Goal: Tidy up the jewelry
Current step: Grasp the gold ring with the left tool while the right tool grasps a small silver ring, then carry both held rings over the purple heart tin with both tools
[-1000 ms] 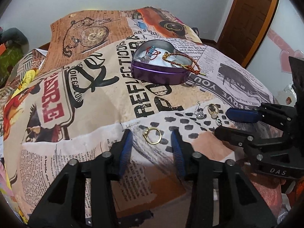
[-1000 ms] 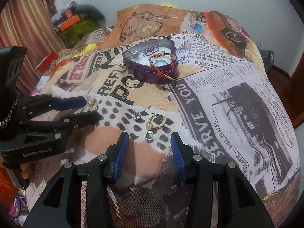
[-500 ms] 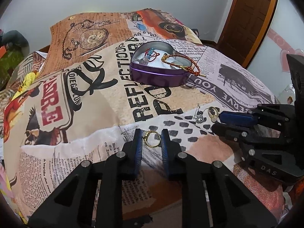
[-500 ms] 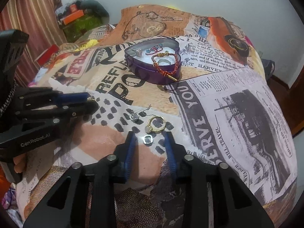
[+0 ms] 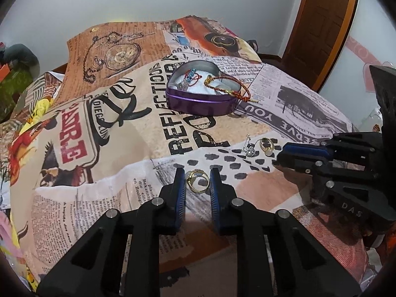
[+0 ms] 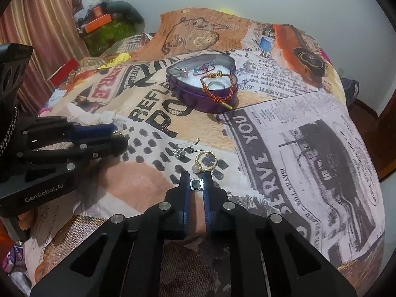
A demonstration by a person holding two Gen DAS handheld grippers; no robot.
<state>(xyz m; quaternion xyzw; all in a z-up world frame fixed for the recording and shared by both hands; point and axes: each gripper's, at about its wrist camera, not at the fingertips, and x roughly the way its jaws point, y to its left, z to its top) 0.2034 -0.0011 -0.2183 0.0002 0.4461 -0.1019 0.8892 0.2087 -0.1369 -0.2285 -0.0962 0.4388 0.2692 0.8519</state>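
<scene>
A gold ring [image 5: 197,184] lies on the printed cloth, and my left gripper [image 5: 197,173] is shut on it, one blue pad against each side. My right gripper [image 6: 195,177] is shut on a small square silver piece with a dark centre [image 6: 196,184], also down on the cloth. Just beyond it lie a gold ring with a pale stone [image 6: 205,162] and a silver earring [image 6: 179,152]. Further back stands a purple heart-shaped tin [image 6: 188,99], open, with jewelry inside and a red-and-gold braided bracelet [image 6: 217,94] draped over its rim. The left gripper [image 6: 121,138] shows at the left.
A cloth printed with newspaper and a pocket watch [image 5: 118,128] covers the whole rounded surface. A wooden door [image 5: 321,24] stands at the back right. Bags and boxes [image 6: 109,29] pile up by a curtain [image 6: 37,29] at the back left.
Both pairs of jaws have closed in from wide apart: the left onto the gold ring, the right onto the small silver piece. Neither gripper has shifted much.
</scene>
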